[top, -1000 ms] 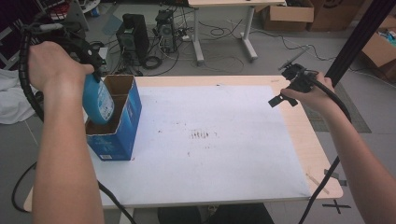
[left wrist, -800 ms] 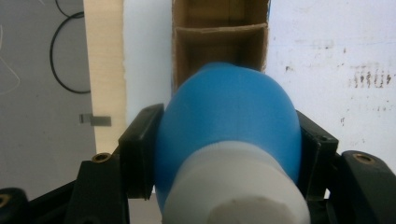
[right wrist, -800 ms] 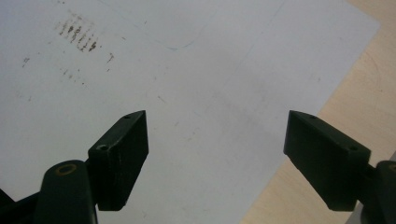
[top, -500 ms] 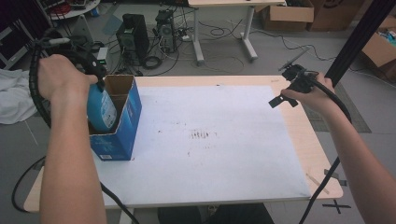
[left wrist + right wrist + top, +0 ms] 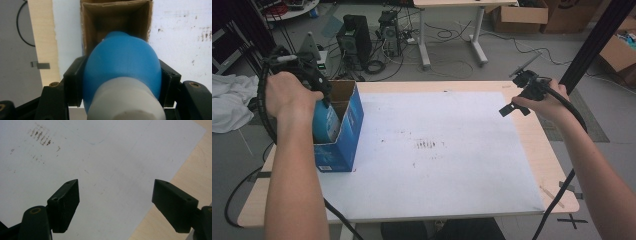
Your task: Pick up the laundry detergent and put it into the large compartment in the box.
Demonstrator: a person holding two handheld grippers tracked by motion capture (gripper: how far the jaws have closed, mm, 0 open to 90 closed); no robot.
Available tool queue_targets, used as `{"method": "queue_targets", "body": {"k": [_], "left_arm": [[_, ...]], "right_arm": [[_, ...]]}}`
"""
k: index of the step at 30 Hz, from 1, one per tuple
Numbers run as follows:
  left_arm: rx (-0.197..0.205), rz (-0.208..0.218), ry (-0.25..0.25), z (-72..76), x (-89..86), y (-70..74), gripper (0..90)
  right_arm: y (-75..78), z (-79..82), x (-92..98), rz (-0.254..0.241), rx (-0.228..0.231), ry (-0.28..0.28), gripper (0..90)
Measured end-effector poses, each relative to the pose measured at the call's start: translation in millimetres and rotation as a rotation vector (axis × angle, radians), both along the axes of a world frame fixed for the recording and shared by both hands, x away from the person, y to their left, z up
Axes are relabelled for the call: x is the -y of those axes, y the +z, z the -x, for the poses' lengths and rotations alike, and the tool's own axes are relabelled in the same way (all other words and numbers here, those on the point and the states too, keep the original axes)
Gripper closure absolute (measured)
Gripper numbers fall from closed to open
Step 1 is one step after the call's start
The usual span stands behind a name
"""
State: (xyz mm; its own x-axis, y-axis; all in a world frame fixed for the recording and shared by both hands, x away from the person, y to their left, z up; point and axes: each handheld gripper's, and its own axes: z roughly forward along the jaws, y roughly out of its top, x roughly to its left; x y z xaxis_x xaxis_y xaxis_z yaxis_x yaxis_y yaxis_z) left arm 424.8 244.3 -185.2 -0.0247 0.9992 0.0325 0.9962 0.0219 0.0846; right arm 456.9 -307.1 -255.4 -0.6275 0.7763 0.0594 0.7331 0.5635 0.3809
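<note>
Clamping a smooth blue bulb (white-capped), left hand-held gripper hangs over brown-lined cardboard box; right hand-held gripper gapes wide.

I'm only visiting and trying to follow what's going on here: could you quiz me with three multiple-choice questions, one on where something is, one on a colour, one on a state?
1. Where is the open blue cardboard box?
A. at the table's left edge
B. at the table's middle
C. on the floor

2. What colour is the rounded plastic bulb with the white end that the left claw holds?
A. red
B. blue
C. green

3. How does the right claw stand?
A. shut on a cloth
B. shut and empty
C. open and empty

Answers: 1 A, the high view shows the box by the left edge. 2 B, the left gripper view shows blue. 3 C, its jaws stand apart over the white table sheet.
</note>
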Motion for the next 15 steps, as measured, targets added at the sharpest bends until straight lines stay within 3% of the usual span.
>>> {"method": "queue_targets", "body": {"k": [6,15], "left_arm": [[-0.027,-0.013,-0.005,-2.9,1.8,-15.8,37.9],[-0.045,0.000,-0.003,-5.7,2.5,-36.1,37.9]], "right_arm": [[-1.2,0.1,1.0,0.002,-0.003,-0.002,22.0],[-3.0,0.3,1.9,0.003,-0.008,-0.003,22.0]]}}
